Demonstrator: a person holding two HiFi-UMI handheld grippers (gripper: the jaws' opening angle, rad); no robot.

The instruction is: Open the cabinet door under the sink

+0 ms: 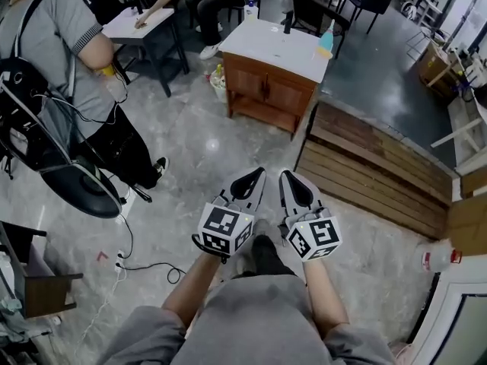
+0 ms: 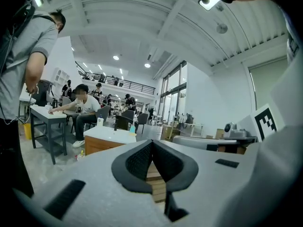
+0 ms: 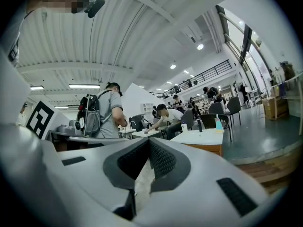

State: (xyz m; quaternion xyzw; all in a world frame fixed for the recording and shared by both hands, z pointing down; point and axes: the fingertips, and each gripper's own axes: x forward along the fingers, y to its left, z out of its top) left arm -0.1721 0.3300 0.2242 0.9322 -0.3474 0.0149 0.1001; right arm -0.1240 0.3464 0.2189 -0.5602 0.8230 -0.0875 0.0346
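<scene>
**Claws clenched, cabinet well off at twelve o'clock**

The low brown wooden cabinet [image 1: 268,91] with the flat white top [image 1: 278,46] stands well apart from the person, at about twelve o'clock across the pale polished floor [image 1: 205,143]. Its front doors face this way. Both claws hang close to the body, side by side. The left claw [image 1: 248,182] is clenched, its dark pads meeting at the tips with nothing between them. The right claw [image 1: 297,188] is the same, closed and empty.

To do this well, I'd say walk right up first, drop to door height and spread one claw. Then pinch the door's handle or free edge and swing it out along its hinge arc. From here the handles are too small to make out, so I cannot tell which side opens. A slatted wooden platform [image 1: 373,166] lies at two o'clock, best skirted.
</scene>
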